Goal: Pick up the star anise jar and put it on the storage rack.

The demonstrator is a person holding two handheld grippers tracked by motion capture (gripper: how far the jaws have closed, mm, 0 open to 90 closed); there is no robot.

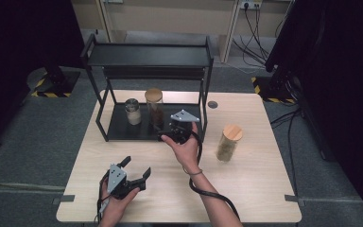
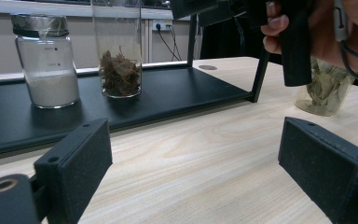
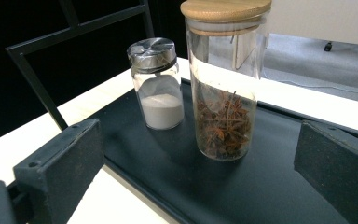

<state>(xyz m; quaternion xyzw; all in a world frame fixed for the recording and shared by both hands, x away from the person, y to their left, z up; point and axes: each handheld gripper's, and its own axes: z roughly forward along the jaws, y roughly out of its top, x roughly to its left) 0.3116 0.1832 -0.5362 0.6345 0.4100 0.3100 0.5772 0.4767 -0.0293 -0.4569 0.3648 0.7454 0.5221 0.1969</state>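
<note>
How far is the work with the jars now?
Done: the star anise jar and the white powder jar stand on the rack's lower shelf. In hand: the right gripper, open, faces the anise jar. Left: the leaf jar stands on the table; the left gripper is open.

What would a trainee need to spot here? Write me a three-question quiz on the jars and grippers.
1. True or false: the right gripper is shut on the star anise jar.
2. Which jar stands off the black rack's lower shelf? A) white powder jar B) star anise jar C) dried leaf jar
3. What lid tops the white powder jar?

Key
1. False: its jaws stand open, short of the jar.
2. C, on the table.
3. A metal cap.
</note>
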